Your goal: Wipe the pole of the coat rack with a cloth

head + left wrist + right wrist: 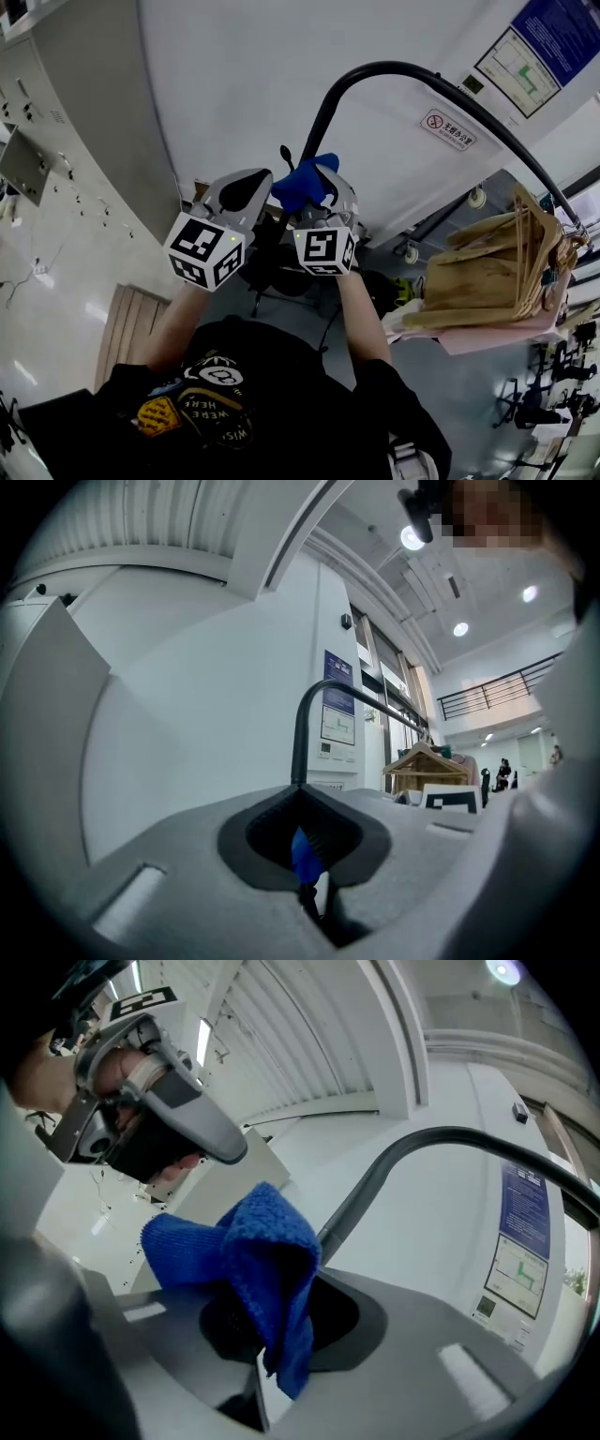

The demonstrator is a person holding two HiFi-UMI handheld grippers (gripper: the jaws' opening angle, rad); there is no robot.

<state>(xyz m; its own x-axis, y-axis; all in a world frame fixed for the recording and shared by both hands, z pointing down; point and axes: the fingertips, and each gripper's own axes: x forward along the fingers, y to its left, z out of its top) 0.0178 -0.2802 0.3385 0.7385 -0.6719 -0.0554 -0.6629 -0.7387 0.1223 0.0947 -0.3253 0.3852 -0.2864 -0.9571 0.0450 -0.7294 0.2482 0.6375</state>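
Right gripper [274, 1340], pinching the cloth [248, 1260], nearer the upright pole [361, 1194] just beyond it; left gripper [298, 794] pressed together, empty.

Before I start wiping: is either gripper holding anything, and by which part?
The right gripper pinches the blue cloth by one hanging fold; the left gripper looks shut on nothing.

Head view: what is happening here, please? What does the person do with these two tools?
A person holds a gripper in each hand, both raised to the black curved coat rack pole. The right gripper is shut on a blue cloth close beside the pole. The left gripper is next to it, its jaws together.
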